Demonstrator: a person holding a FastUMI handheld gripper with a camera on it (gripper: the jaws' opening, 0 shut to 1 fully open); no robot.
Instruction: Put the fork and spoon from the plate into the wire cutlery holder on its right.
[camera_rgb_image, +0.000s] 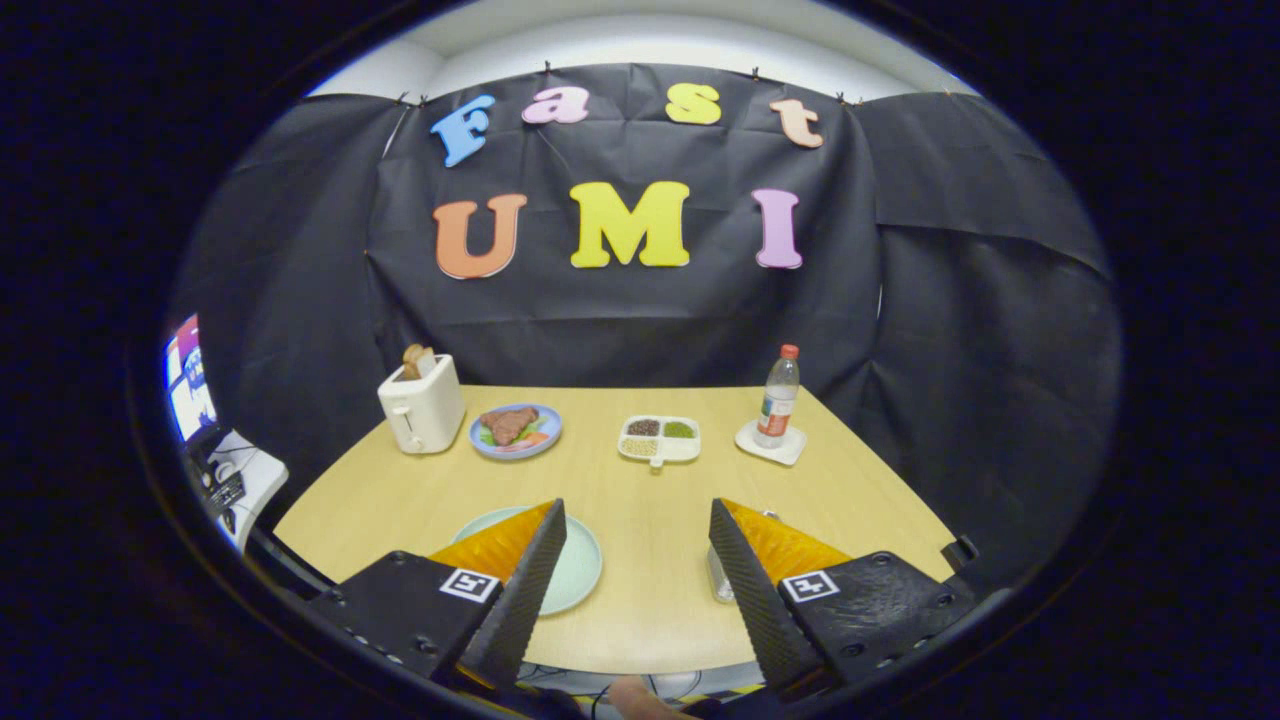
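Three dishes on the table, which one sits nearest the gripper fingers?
The pale green plate, partly hidden behind one finger of the open gripper. The blue plate with meat beside the toaster and the white divided dish lie well beyond the fingers.

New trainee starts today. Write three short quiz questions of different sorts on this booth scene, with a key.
1. True or false: the tool has its fingers spread apart with bare table between them.
2. Which item stands on the white coaster at the far side of the table? A) the toaster B) the bottle C) the divided dish
3. Fill in: the pale green plate lies partly under the tool's ______ finger.

Key: 1 true; 2 B; 3 left. Note: the fingers hide much of the pale green plate and of the wire holder, so the fork and spoon cannot be made out.
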